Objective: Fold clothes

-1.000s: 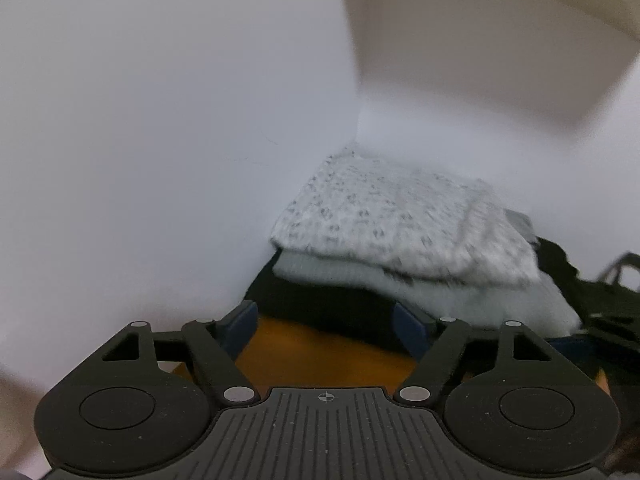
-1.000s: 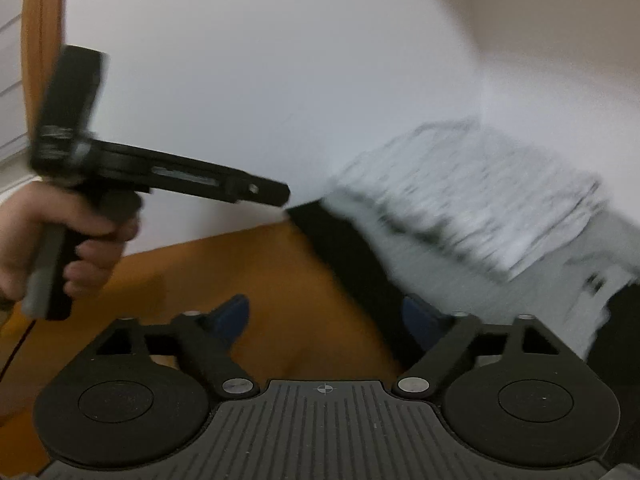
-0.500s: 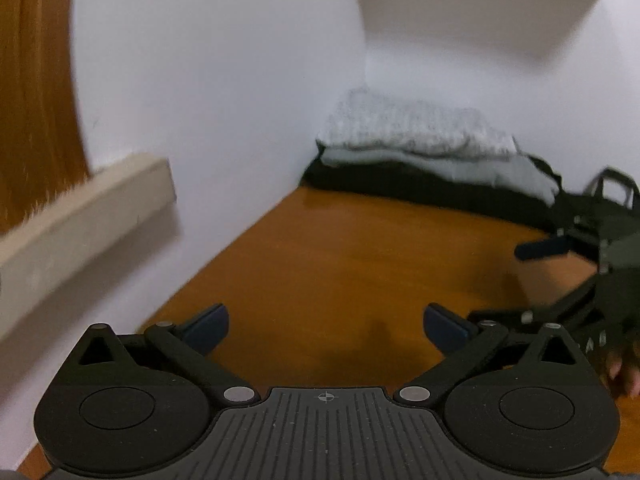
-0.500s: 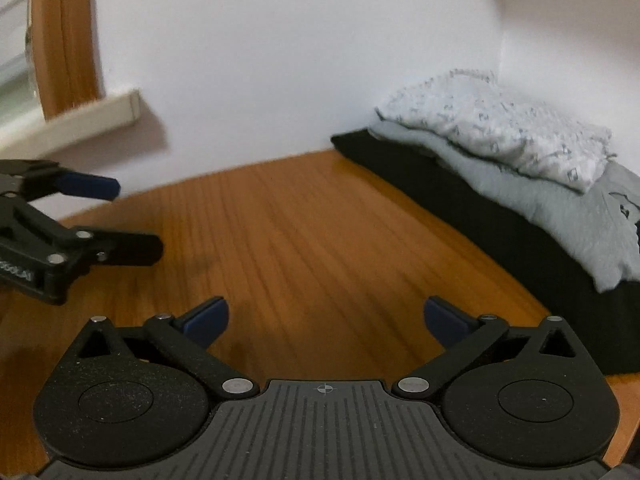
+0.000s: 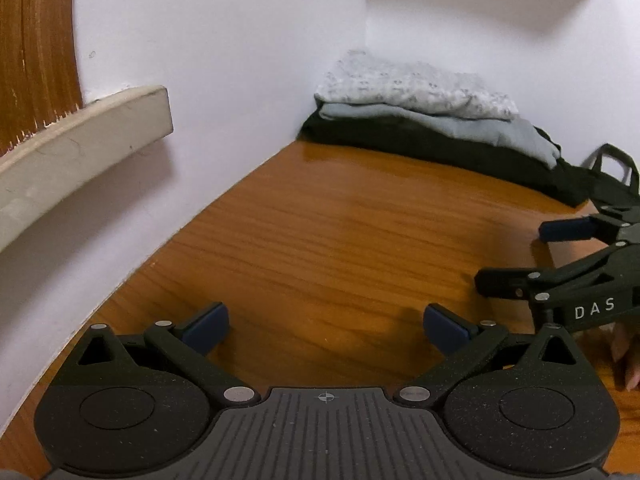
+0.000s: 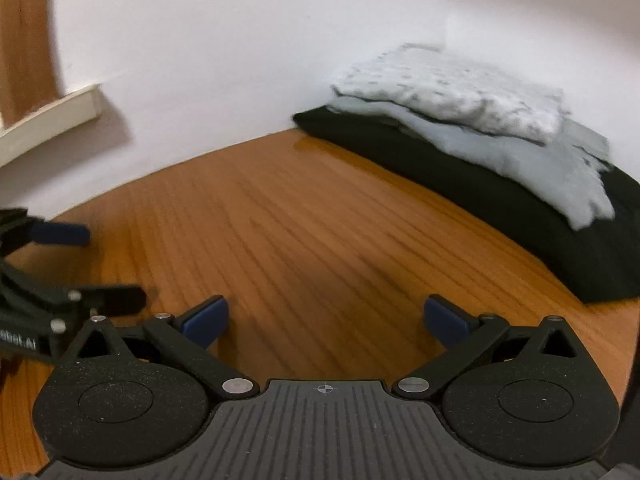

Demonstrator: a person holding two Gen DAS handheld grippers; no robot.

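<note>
A stack of folded clothes sits in the far corner of the wooden table: a white patterned piece atop a light grey one, on a black one. Left gripper and right gripper hover spread wide, empty.

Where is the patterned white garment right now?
In both views the patterned white garment tops the folded pile, on a grey garment, in the far wall corner.
</note>
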